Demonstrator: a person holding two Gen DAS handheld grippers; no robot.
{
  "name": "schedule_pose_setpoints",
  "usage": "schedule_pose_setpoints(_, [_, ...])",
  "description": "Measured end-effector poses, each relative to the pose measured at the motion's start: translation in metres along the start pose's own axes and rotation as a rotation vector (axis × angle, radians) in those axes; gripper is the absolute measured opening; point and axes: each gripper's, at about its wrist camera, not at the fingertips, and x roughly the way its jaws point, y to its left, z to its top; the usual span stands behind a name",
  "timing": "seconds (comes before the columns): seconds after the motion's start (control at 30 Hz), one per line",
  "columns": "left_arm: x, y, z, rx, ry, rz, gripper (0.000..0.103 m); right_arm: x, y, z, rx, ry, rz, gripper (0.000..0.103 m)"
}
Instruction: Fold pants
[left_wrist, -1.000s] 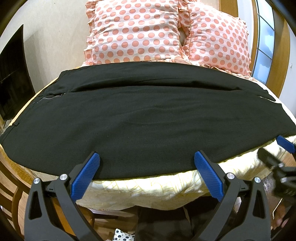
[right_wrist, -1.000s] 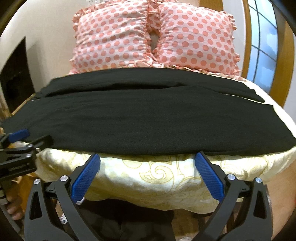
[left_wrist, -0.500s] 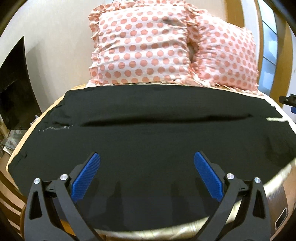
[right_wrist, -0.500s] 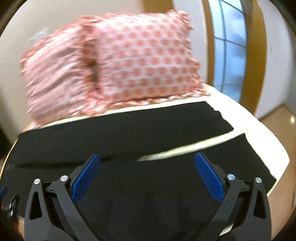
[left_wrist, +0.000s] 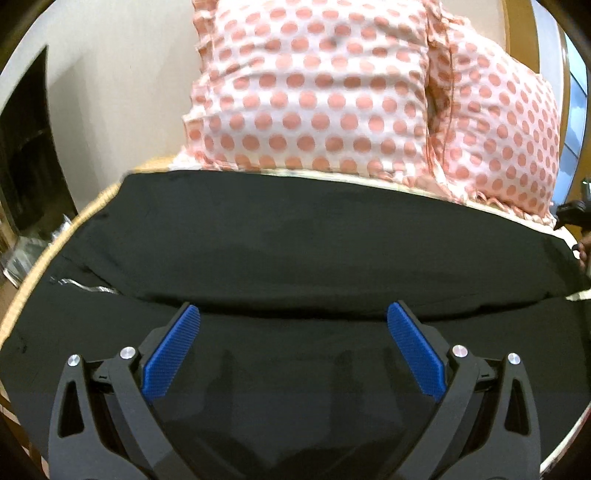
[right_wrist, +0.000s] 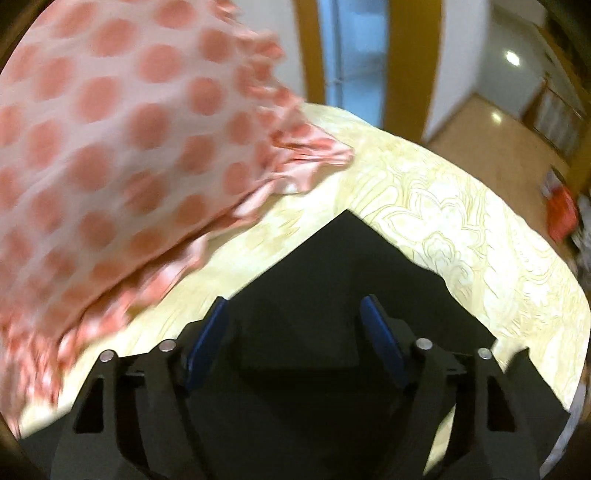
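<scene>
Flat matte black woven pants (left_wrist: 295, 251) spread beneath the wide-open, empty left gripper (left_wrist: 293, 325), while the right gripper (right_wrist: 295, 321), closing, straddles their square-cut leg end, gripping nothing.

The pants (left_wrist: 295, 251) are plain black. The pillows (left_wrist: 317, 96) are white with coral dots (ruffled edges too); the bedspread (right_wrist: 443, 206) is cream with gold flowers.

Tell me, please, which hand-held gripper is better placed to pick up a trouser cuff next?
Probably the right hand-held gripper: its closing jaws straddle the cuff corner of the pants. The left hand-held gripper hangs open over mid-leg.
</scene>
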Motion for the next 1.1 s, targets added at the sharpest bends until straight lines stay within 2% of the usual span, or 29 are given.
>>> schedule_pose_setpoints(0.13, [0.005,0.003,-0.003,-0.02,0.025,-0.061,0.101,0.03,0.005,0.015,0.049,0.021,-0.061,0.07])
schedule_pose_setpoints(0.33, [0.008,0.005,-0.003,-0.035,0.04,-0.085,0.101,0.044,0.011,0.018,0.02,-0.014,-0.139,0.069])
schedule_pose_setpoints(0.4, [0.008,0.005,-0.003,-0.037,0.041,-0.085,0.101,0.044,0.01,0.016,0.003,-0.036,-0.13,0.058])
schedule_pose_setpoints(0.43, [0.009,0.005,-0.003,-0.041,0.043,-0.087,0.101,0.041,0.011,0.011,-0.007,-0.048,-0.119,0.056])
schedule_pose_setpoints(0.47, [0.009,0.006,-0.003,-0.043,0.045,-0.088,0.101,0.039,0.009,0.009,-0.009,-0.055,-0.107,0.048])
schedule_pose_setpoints(0.5, [0.009,0.006,-0.003,-0.046,0.044,-0.087,0.101,0.034,0.008,0.004,-0.006,-0.057,-0.106,0.035])
schedule_pose_setpoints(0.6, [0.008,0.006,-0.003,-0.053,0.041,-0.085,0.101,0.02,-0.011,-0.001,0.043,-0.058,-0.014,0.018])
schedule_pose_setpoints(0.7, [0.008,0.007,-0.004,-0.058,0.04,-0.087,0.101,0.009,-0.034,-0.01,0.105,-0.066,0.119,0.009])
schedule_pose_setpoints(0.8, [0.007,0.008,-0.004,-0.068,0.037,-0.084,0.101,-0.017,-0.053,-0.02,0.129,-0.116,0.233,0.007])
schedule_pose_setpoints(0.9, [0.007,0.009,-0.005,-0.074,0.032,-0.082,0.101,-0.049,-0.083,-0.044,0.142,-0.161,0.351,0.006])
schedule_pose_setpoints(1.1, [0.006,0.009,-0.006,-0.068,0.026,-0.072,0.101,-0.09,-0.134,-0.105,0.18,-0.164,0.494,0.006])
